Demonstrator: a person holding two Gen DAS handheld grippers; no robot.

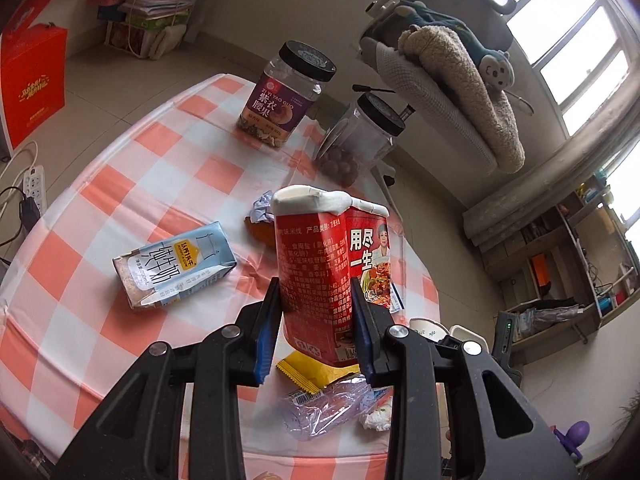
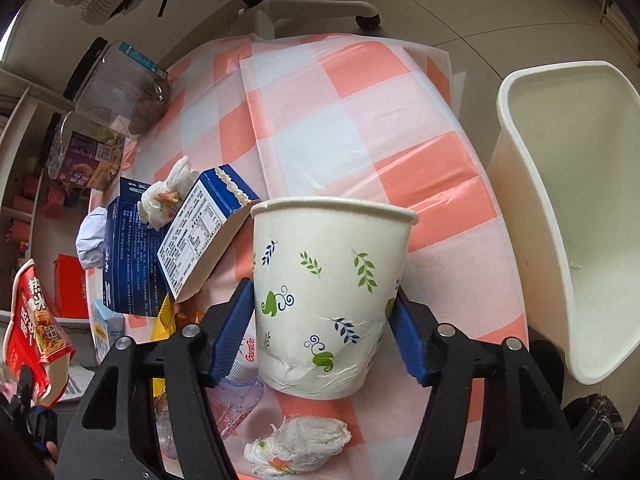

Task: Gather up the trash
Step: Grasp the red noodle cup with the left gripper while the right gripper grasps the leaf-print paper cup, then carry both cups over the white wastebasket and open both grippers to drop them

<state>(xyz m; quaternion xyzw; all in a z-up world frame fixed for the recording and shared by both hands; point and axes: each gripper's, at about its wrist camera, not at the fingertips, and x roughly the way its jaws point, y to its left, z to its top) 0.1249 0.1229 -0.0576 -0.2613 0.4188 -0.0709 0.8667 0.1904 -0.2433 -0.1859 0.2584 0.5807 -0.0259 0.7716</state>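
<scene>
A pink-and-white checked tablecloth (image 1: 120,184) fills the middle of the left wrist view. At top centre on it stands a black-lidded jar with a purple label (image 1: 286,96), and just right of it a second clear jar of round brown nuts (image 1: 358,140). An office chair (image 1: 436,92) draped with a fleece blanket and a monkey plush sits upper right, a red gift bag (image 1: 32,88) at far left, a power strip (image 1: 34,184) below it

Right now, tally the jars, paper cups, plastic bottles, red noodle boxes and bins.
Jars: 2, cashew jar and clear jar
Paper cup: 1
Plastic bottle: 1
Red noodle box: 1
White bin: 1
Total: 6
</scene>
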